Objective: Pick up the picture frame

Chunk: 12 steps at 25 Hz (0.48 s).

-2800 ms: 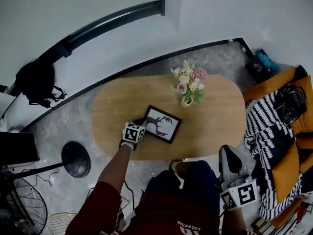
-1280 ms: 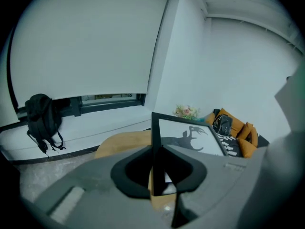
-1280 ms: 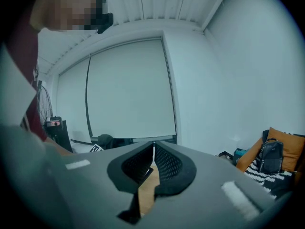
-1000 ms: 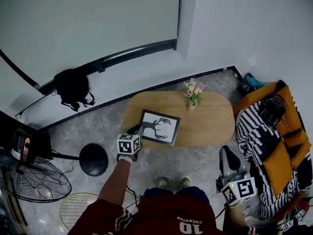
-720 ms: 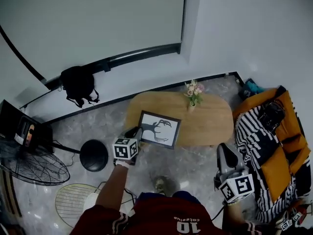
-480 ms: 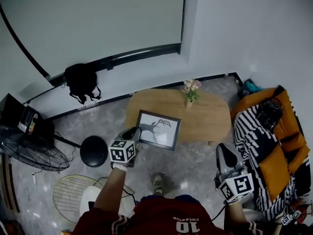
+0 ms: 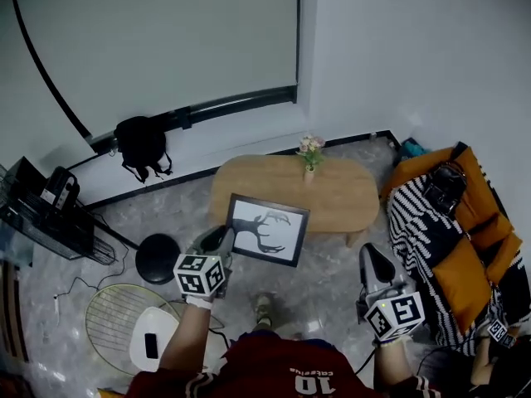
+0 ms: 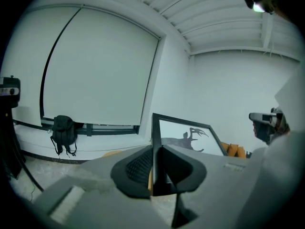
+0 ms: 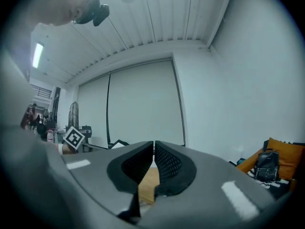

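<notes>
Moved: picture frame [image 7: 267,230] is now off the table [image 7: 340,197], which lies beyond it
Left tongs [image 8: 156,152]: clamped on the frame's left edge, picture standing out ahead of the jaws
Right tongs [image 9: 153,149]: closed on nothing, well to the frame's right
Handling: probably light and stiff; front may be fragile, so grip the border; a one-edge hold could let it droop

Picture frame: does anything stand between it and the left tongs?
Nothing visible does. The left tongs are shut on one edge of the picture frame, which is in the air, clear of the table.
</notes>
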### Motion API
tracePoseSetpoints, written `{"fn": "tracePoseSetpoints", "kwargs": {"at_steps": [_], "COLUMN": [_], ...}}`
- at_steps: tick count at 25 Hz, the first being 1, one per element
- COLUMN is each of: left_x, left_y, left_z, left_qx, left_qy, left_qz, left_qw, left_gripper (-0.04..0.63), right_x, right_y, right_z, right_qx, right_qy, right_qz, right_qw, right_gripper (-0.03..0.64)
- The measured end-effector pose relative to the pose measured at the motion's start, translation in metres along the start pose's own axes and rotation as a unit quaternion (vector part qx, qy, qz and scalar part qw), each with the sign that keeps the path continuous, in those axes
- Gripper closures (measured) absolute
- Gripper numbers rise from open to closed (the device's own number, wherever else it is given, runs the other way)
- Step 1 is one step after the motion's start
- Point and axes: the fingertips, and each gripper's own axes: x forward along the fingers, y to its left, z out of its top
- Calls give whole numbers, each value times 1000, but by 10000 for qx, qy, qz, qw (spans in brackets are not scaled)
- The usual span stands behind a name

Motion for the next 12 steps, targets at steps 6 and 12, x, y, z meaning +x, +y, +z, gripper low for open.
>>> {"fn": "tracePoseSetpoints", "kwargs": {"at_steps": [6, 12], "left_x": [-62, -92], "left_y": [-50, -73], "left_z": [5, 17], "left_qx": [-52, -565], "left_qy": [-433, -625], "left_qz": [-97, -449], "left_qw": [9990, 9954], "left_gripper": [520, 522], "right_x": [-56, -64], "right_y": [16, 15], "right_z": [-8, -35], "right_qx": [9, 118], "right_qy": [-116, -61], "right_qz": [72, -101], "right_qw": [9999, 9999], "right_gripper": [618, 561]}}
